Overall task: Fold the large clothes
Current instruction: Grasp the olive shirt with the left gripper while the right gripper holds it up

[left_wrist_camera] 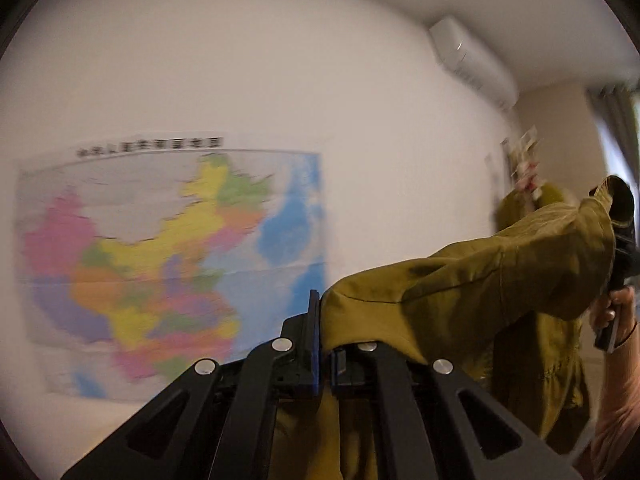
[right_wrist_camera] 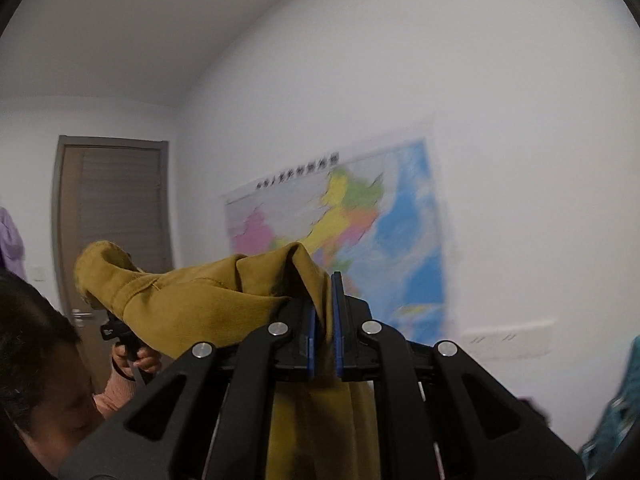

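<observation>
The left gripper (left_wrist_camera: 325, 344) is clenched on one edge of the single mustard-green garment (left_wrist_camera: 460, 292), and the right gripper (right_wrist_camera: 325, 320) pinches another part of its cloth. Both point level, so the one garment hangs stretched in the air between them, likely to spread it before folding. Behind, one map (left_wrist_camera: 160, 264) hangs on the wall (left_wrist_camera: 280, 60).

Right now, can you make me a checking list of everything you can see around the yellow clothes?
Surface: nothing seen; no table or floor in view.
Job's things: mustard-yellow garment held up in the air, stretched between both grippers.
Clutter: nothing seen.
Grippers: left gripper shut on the garment; right gripper shut on it too.
Cables: nothing seen.
Surroundings: white wall, colourful map, air conditioner, brown door, curtains.
</observation>
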### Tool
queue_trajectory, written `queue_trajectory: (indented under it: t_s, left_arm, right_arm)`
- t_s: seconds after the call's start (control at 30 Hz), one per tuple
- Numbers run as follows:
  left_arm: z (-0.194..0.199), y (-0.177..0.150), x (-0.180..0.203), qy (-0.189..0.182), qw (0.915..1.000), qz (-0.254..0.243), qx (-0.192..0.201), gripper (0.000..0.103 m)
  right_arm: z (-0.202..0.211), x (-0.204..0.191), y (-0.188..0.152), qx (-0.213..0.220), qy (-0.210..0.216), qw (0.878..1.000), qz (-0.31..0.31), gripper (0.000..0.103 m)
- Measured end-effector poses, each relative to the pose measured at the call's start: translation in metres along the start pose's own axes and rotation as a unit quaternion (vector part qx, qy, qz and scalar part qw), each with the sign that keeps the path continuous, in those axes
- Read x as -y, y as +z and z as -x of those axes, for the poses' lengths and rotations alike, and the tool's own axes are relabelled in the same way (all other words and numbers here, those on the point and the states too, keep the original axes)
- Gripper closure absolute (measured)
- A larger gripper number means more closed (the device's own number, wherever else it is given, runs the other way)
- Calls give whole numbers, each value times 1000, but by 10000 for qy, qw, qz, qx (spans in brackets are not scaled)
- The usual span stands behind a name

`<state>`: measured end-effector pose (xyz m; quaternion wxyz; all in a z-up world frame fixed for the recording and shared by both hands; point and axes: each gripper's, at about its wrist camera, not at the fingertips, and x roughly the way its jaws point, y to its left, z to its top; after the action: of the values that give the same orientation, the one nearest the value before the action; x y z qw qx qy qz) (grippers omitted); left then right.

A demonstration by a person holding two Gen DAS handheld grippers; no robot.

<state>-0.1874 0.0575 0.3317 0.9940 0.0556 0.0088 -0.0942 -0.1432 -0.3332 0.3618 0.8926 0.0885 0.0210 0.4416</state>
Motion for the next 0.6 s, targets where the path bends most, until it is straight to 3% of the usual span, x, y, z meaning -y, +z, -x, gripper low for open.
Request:
queue_trajectory:
  t_s: [0.1, 0.2, 0.3, 0.37, 0.47, 0.53, 0.6]
  left_arm:
    - [-13, -20, -13, 390, 9971, -69, -654, 101]
    - [-76, -64, -45, 575, 9842, 243, -1658, 101]
    - [-150, -128, -73, 826, 9637, 454, -2497, 101]
    - [-210, -189, -96, 1007, 9412, 660, -3157, 101]
    - [-266, -261, -118, 918, 9106, 1106, -3874, 101]
    - [-301, -307, -123, 821, 8921, 1138, -4296, 101]
    - [-321, -329, -127, 708, 8802, 1230, -4528, 100]
  right_arm:
    - [-64, 42, -34, -498, 300, 9950, -808, 96]
    - [-137, 96, -84, -1165, 161, 9816, -1503, 96]
    - [-206, 152, -157, -1877, -95, 9608, -2037, 96]
    - [-254, 185, -207, -2390, -310, 9406, -2391, 96]
    - [-295, 221, -280, -3010, -773, 9130, -2643, 96]
    - [-305, 238, -319, -3385, -1125, 8929, -2747, 95]
    - [-312, 258, -347, -3616, -1596, 8726, -2871, 89]
